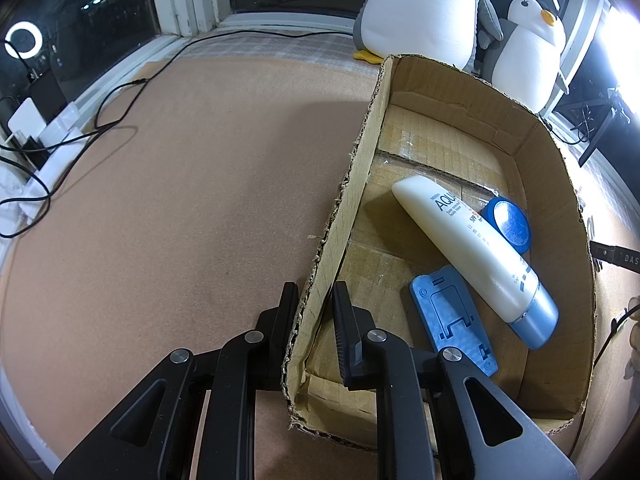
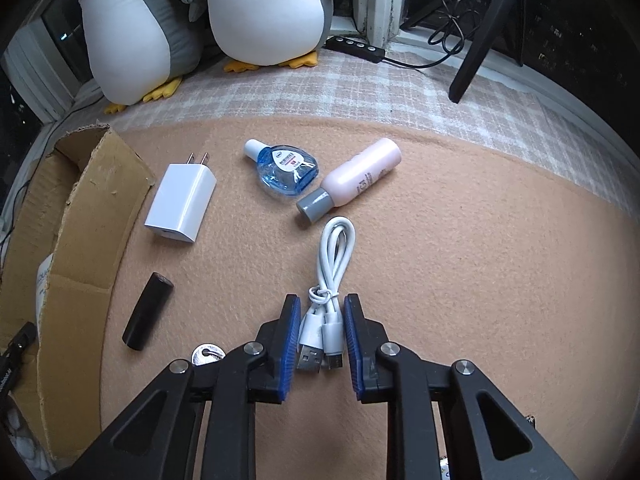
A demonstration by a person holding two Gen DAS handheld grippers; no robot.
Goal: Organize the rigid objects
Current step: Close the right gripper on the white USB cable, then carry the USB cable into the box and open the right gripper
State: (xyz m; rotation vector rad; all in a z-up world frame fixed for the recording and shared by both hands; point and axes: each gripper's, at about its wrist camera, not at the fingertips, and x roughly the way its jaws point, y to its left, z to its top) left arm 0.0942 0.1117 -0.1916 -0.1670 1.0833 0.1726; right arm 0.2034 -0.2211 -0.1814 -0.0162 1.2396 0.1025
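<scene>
Left wrist view: the left claw (image 1: 316,300) straddles the near-left wall of the box (image 1: 344,208), one finger outside on the mat (image 1: 180,200), the other inside. The jaws are narrow and clamp that cardboard wall, so this claw serves to steady the box. Inside the box, ahead and to the right of the claw, lie a white tube (image 1: 472,252) with a pale blue cap, a round blue lid (image 1: 510,224) tucked just beyond the tube, and a flat blue stand (image 1: 452,316) nearest the claw, partly under the tube. Two plush penguins (image 1: 424,12) sit beyond the box.

Right wrist view: the right claw (image 2: 322,320) points down at the mat with a bundled white cable (image 2: 330,280) between its fingers. The two plugs sit right between the blue pads, and the pads look pressed on them or nearly so; I judge the grip as just made. Ahead of the claw lie a pink bottle (image 2: 356,176) and a blue bottle (image 2: 286,168), touching each other. Ahead and to the left is a white charger (image 2: 182,204); closer on the left, a black cylinder (image 2: 148,312). The box stands farther left.

The step in hand is picking up the cable. Next, I judge, the claw must lift without the loop slipping, then carry it left over the box wall and release it inside, clear of the tube.
</scene>
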